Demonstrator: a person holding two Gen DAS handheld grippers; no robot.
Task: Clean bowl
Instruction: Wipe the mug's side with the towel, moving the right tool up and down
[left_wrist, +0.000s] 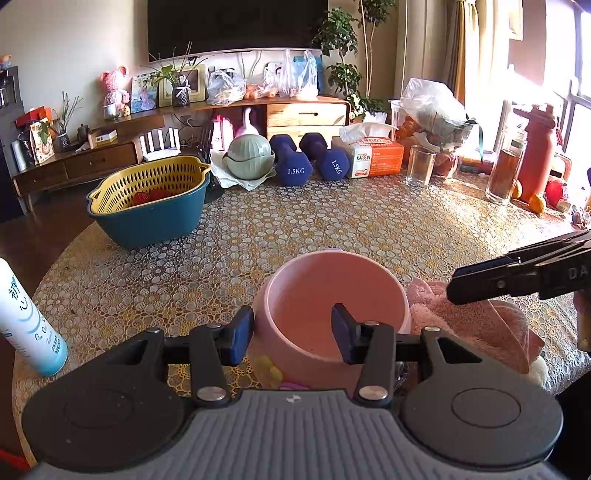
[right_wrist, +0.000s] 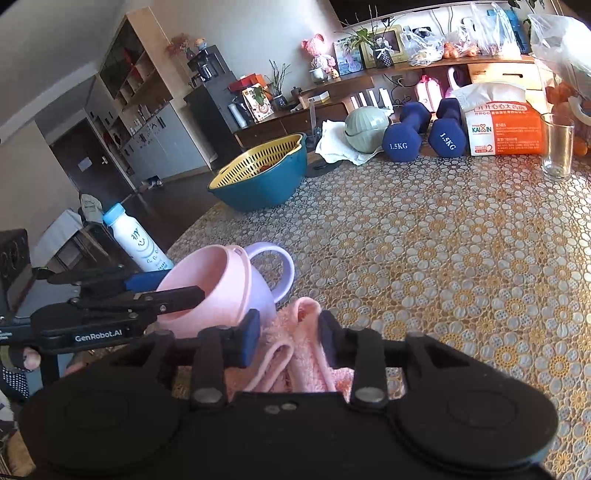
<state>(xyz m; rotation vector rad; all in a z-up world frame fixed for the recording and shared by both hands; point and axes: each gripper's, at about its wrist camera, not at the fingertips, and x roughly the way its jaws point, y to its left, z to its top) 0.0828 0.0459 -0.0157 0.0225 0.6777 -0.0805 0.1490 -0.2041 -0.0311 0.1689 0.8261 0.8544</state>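
The table (left_wrist: 332, 221) w/ lace cover is taking most of the view. Near edge, the pink bowl (left_wrist: 334, 295) is standing tilted, and the left gripper (left_wrist: 291, 330) is clamping its near wall, one pad inside, one outside. Right of the bowl the pink cloth (right_wrist: 295, 354) is lying between the right gripper (right_wrist: 288, 341) pads, which are standing apart, not pressing. Risk, I think: closing too shallow is catching only a fold, so the cloth slips; pushing hard is tipping the bowl.

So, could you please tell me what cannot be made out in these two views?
- Left wrist view: the near wall of the pink bowl, behind the left gripper.
- Right wrist view: most of the pink cloth, under the right gripper.
- Both views: the strainer basket's contents, too small.
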